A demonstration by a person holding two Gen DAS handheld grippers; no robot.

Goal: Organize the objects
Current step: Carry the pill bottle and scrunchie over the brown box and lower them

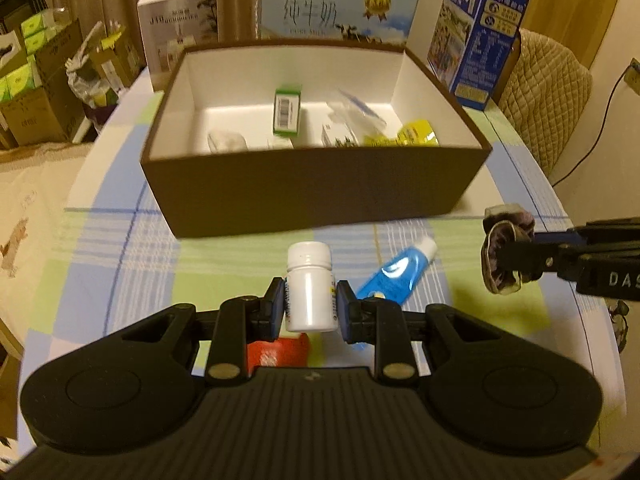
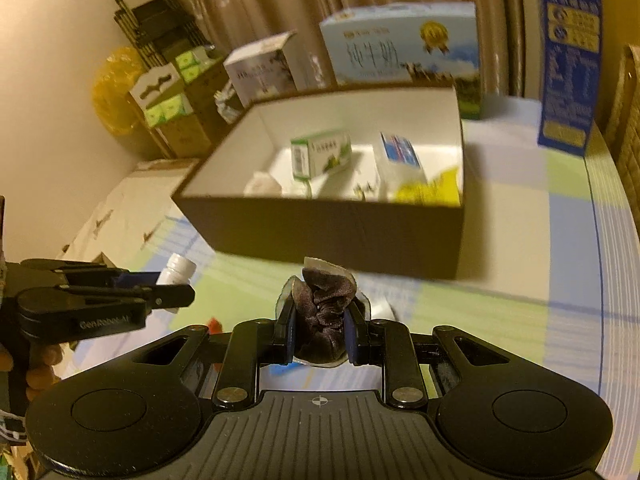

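Observation:
My left gripper [image 1: 310,304] is shut on a white pill bottle [image 1: 310,284], held upright above the checked tablecloth in front of the brown open box [image 1: 312,192]. My right gripper [image 2: 320,330] is shut on a dark velvet scrunchie [image 2: 324,312], also lifted off the table before the brown open box [image 2: 320,232]. Seen from the left wrist, the right gripper [image 1: 508,258] enters at the right edge with the scrunchie [image 1: 500,252]. From the right wrist, the left gripper [image 2: 172,290] shows at the left with the bottle's cap [image 2: 178,270].
A blue tube [image 1: 394,276] and a red item [image 1: 278,352] lie on the tablecloth under my left gripper. Inside the box are a green carton [image 1: 287,110], a yellow packet [image 1: 412,134] and other small packs. Milk cartons [image 1: 336,4] stand behind it.

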